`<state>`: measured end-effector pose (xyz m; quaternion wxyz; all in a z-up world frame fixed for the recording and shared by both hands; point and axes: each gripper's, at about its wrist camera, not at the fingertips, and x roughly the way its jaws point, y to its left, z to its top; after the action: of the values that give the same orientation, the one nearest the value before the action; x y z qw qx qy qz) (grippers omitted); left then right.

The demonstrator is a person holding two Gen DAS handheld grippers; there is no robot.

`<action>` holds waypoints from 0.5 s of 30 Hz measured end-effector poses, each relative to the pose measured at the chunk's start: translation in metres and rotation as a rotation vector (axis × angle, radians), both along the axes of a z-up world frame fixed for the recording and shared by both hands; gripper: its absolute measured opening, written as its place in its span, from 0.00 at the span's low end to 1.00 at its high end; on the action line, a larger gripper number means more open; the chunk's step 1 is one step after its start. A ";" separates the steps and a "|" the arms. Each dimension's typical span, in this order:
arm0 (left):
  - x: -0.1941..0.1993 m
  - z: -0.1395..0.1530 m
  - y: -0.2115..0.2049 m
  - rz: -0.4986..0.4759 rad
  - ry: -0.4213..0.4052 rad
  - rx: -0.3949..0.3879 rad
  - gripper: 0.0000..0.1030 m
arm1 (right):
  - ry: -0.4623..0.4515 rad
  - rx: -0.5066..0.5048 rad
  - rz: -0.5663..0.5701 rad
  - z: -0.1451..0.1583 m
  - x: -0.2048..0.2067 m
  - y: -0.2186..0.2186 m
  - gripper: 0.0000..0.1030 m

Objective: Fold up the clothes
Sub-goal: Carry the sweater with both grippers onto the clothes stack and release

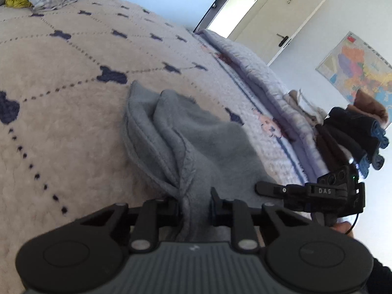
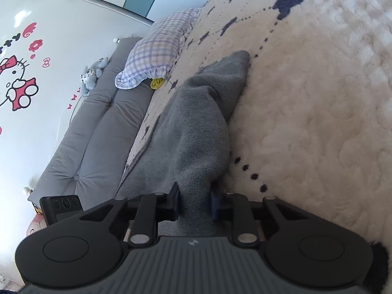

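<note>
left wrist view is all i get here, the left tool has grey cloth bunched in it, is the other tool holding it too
Observer: Yes. The right tool is shut on the same grey garment, a thick fold between its fingers.
Operator: where does the cloth run from there
Observer: Away from that tool across the fluffy cream blanket, ending in a narrow tip near a dotted line.
Operator: anything past that tip
Observer: A checked pillow lies further up the bed, with something yellow tucked under its edge.
</note>
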<state>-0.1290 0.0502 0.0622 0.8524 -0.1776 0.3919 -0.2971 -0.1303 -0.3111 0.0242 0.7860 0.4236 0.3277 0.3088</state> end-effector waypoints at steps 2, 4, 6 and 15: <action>0.004 0.027 0.005 0.021 -0.007 -0.061 0.20 | -0.034 0.026 -0.007 0.016 0.008 -0.003 0.22; 0.014 0.054 0.008 0.059 -0.014 -0.122 0.19 | -0.067 0.052 -0.014 0.032 0.015 -0.006 0.21; 0.030 0.078 0.006 0.093 -0.027 -0.171 0.19 | -0.101 0.079 -0.021 0.048 0.023 -0.009 0.21; 0.170 0.169 -0.089 0.078 -0.106 -0.230 0.19 | -0.177 0.092 -0.182 0.128 0.108 -0.072 0.20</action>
<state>0.0406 -0.0388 0.2311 0.8569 -0.2732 0.3022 -0.3159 -0.0219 -0.3830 0.1518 0.8162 0.4584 0.2028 0.2872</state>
